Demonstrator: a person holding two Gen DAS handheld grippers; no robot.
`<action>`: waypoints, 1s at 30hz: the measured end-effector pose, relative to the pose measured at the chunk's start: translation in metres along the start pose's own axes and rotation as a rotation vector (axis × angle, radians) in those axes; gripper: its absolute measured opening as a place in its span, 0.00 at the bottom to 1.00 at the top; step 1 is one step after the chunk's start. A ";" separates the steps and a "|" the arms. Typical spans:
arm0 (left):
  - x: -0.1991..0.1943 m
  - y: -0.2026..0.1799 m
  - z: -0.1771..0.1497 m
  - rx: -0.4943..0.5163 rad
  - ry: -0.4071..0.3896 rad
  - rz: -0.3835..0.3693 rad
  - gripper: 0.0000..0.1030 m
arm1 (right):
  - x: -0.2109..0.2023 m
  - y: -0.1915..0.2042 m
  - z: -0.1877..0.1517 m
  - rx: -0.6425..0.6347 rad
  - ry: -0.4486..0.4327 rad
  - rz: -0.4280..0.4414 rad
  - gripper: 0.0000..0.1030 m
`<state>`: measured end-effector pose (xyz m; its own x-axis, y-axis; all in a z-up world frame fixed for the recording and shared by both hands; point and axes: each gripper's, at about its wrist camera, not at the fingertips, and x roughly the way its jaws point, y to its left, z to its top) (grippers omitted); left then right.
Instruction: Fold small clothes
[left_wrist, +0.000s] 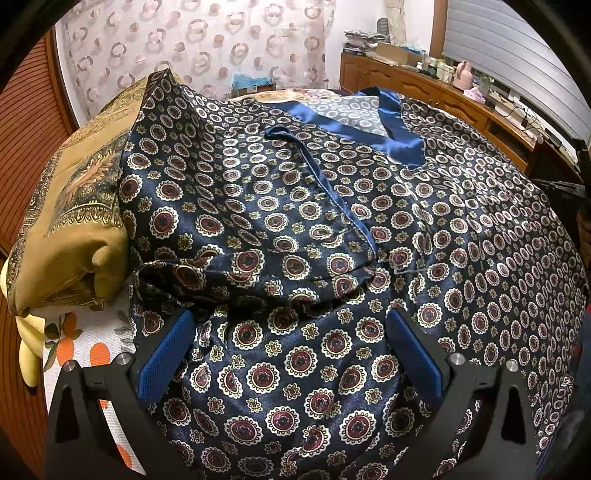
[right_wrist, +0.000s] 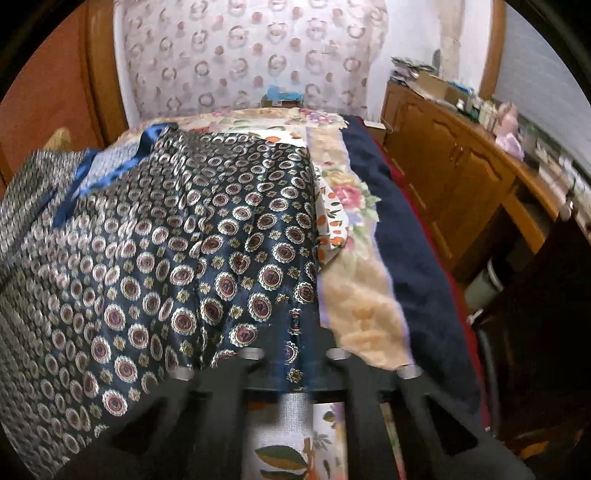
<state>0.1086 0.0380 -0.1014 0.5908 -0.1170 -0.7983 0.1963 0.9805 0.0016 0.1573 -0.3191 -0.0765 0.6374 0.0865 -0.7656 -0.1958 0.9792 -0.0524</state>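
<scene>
Left wrist view: at the far left a mustard-gold paisley cushion (left_wrist: 70, 206) leans against the bed's orange-and-leaf printed sheet (left_wrist: 88, 343). Filling the middle is the navy satin garment with red-and-cream medallions and blue trim (left_wrist: 295, 229), spread flat on the bed, its V-neck toward the upper right and one sleeve folded across the chest. The left hand-held gripper (left_wrist: 291, 350) hovers low in the frame, its blue-padded jaws spread wide over the cloth, not pinching it. A wooden sideboard (left_wrist: 436, 92) runs along the upper right.

In the right wrist view the garment covers the left half; the right hand-held gripper (right_wrist: 293, 363), bottom centre, is pressed together on the garment's edge. To its right lie a floral blanket (right_wrist: 354, 266) and a dark navy blanket (right_wrist: 402, 236).
</scene>
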 end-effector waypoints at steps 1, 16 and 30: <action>0.000 0.000 0.000 0.000 0.000 0.000 1.00 | 0.002 0.005 0.000 -0.018 0.000 0.003 0.01; 0.000 0.000 0.000 0.000 0.000 0.000 1.00 | -0.070 0.073 0.022 -0.143 -0.201 0.099 0.00; 0.000 0.000 0.000 0.000 0.001 0.000 1.00 | -0.057 0.134 -0.006 -0.208 -0.126 0.285 0.22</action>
<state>0.1083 0.0381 -0.1013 0.5900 -0.1173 -0.7988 0.1964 0.9805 0.0011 0.0905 -0.1936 -0.0434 0.6199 0.3845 -0.6840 -0.5171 0.8558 0.0124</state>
